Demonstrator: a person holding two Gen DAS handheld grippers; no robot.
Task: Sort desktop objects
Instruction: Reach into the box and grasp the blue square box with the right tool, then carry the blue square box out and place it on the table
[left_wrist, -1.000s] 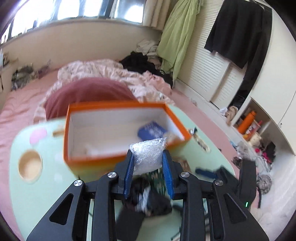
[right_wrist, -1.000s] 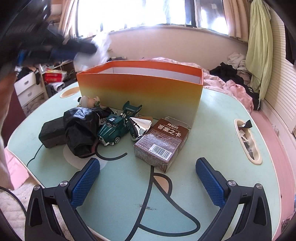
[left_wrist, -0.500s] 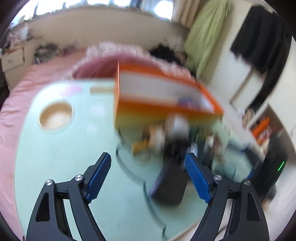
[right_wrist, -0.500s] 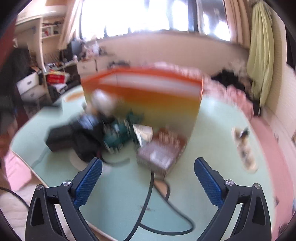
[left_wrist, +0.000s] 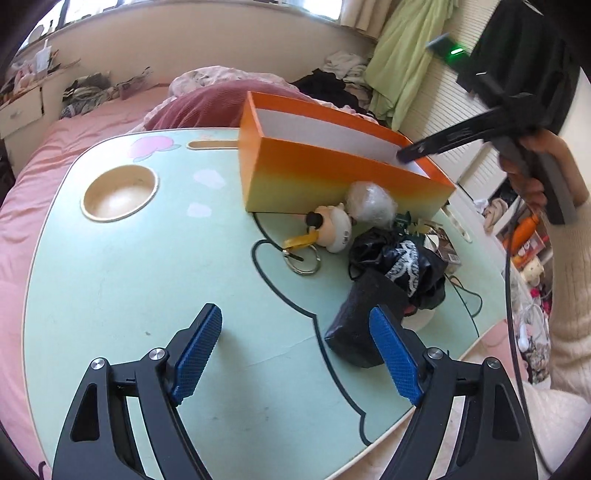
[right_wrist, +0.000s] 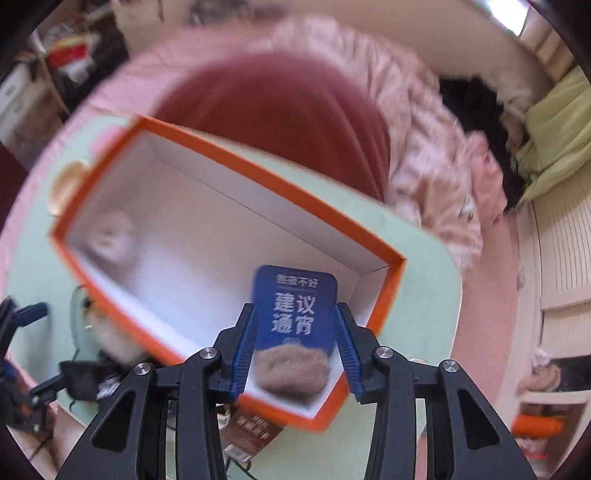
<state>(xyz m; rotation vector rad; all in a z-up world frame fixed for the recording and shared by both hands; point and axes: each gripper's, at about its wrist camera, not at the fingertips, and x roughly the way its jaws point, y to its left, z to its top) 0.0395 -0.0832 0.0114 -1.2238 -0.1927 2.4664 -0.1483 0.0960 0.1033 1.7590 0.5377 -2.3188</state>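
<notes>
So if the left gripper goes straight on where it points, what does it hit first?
Likely the bare table top between the open left gripper fingers, short of the keyring; the black pouch sits close beside its right finger.

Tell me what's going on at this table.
A person is sorting clutter with two handheld grippers. The right gripper has just been closing its jaws on a blue printed card in the orange cardboard box. The left gripper hovers open above the pale green table, beside a black pouch.
</notes>
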